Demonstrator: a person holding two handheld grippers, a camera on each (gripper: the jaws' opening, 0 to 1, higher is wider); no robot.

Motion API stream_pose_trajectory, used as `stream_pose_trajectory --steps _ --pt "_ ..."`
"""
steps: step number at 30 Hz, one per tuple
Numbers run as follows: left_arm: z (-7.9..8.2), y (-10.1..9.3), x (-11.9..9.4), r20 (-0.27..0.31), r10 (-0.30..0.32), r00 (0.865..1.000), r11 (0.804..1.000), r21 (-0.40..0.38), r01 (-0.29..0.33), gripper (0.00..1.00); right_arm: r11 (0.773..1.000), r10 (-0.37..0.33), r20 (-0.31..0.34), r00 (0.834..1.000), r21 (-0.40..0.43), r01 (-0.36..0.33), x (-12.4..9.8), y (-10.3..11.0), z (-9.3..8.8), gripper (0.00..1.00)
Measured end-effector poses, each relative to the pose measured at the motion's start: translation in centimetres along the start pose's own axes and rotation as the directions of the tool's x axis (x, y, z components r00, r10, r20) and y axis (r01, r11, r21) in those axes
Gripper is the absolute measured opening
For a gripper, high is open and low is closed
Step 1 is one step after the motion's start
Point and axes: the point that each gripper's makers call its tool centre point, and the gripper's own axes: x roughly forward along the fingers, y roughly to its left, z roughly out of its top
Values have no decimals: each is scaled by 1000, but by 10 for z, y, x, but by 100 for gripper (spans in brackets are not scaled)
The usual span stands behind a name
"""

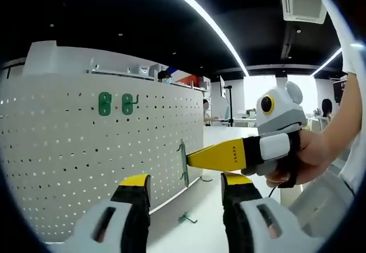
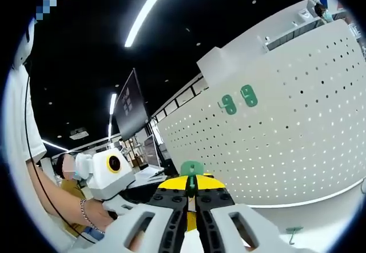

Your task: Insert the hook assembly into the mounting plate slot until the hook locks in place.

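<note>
A white pegboard [image 1: 86, 150] is standing along the far edge of the white tabletop [image 1: 211, 207], carrying two green mounting plates [image 1: 114, 103] near its top edge. The right gripper [image 1: 197, 159] is pinching a green hook assembly [image 1: 183, 163], its long axis upright, just beside the board and well below those plates. The left gripper [image 1: 183, 193] is hanging open, holding nothing. A spare hook [image 1: 187, 217] is lying on the tabletop.

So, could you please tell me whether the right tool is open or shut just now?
Shut. The right tool has its jaws closed on the green hook piece; the left gripper view shows it pinched at the tips.
</note>
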Motion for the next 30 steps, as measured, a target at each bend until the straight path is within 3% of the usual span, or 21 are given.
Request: stream_pose_trajectory --steps 4,8,17,30 --pt "-2 0 1 -7 0 1000 1000 7 0 68 1000 1 -2 1000 3 -1 0 0 0 0" --pt "-4 -2 3 -13 -14 1000 1000 -12 14 76 1000 -1 -5 1000 7 1 0 0 -1 0" --pt "-9 -3 1 -31 -19 999 1000 -2 18 73 1000 -2 -3 1000 -11 2 1 -2 4 0" --pt "-35 -7 -12 -99 -28 995 999 -26 26 71 993 -68 11 998 -101 68 0 -23 29 0"
